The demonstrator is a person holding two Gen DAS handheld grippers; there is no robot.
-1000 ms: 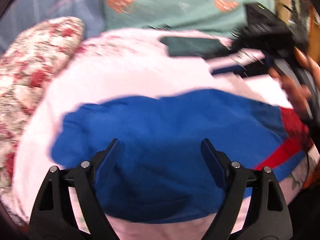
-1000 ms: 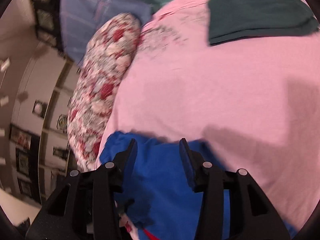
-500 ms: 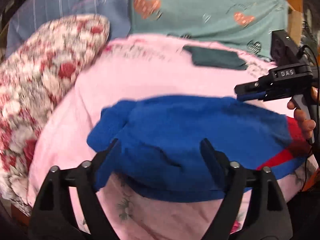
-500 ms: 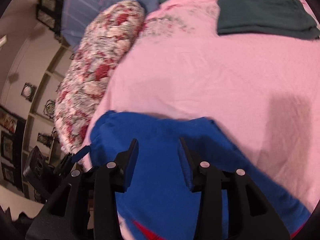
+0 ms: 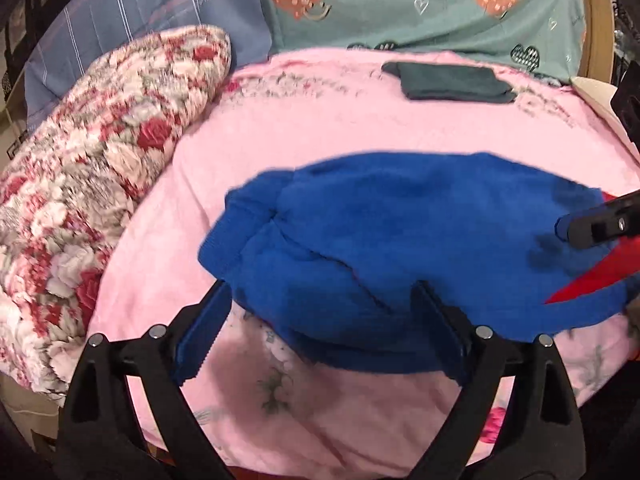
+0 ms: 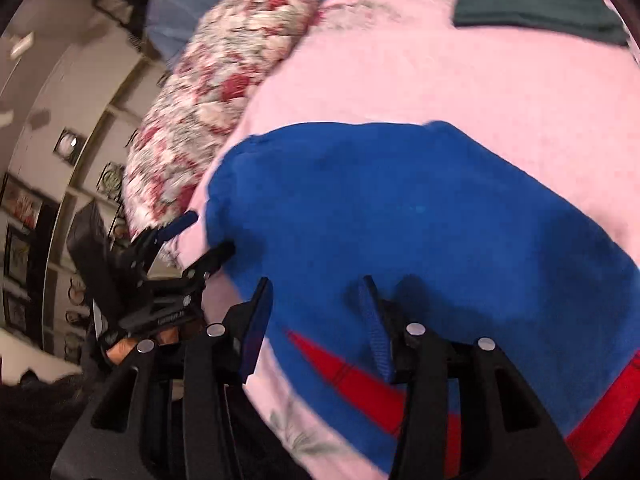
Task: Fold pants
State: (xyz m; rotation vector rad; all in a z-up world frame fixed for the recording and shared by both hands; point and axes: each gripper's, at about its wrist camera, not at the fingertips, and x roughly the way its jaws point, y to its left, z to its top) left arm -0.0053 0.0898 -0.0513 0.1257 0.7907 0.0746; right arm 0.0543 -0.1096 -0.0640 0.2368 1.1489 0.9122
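The blue pants [image 5: 400, 240] with red stripes [image 5: 592, 276] lie folded in a heap on the pink bed sheet [image 5: 320, 128]. My left gripper [image 5: 320, 304] is open, its fingers either side of the near edge of the pants, holding nothing. My right gripper [image 6: 316, 292] is open and empty above the pants [image 6: 400, 220], near the red stripes [image 6: 348, 372]. The right gripper's fingertips [image 5: 592, 226] show at the right edge of the left wrist view. The left gripper [image 6: 196, 236] shows at the left of the right wrist view.
A floral quilt [image 5: 100, 184] lies along the left of the bed. A folded dark green garment [image 5: 452, 82] lies at the far side. A teal heart-print pillow [image 5: 420, 4] and a blue striped pillow [image 5: 132, 20] stand at the head. Shelves [image 6: 60, 184] line the wall.
Both grippers have pulled back from the pants toward the near edge of the bed. The pants now lie further ahead of the fingers. Both grippers stayed open.
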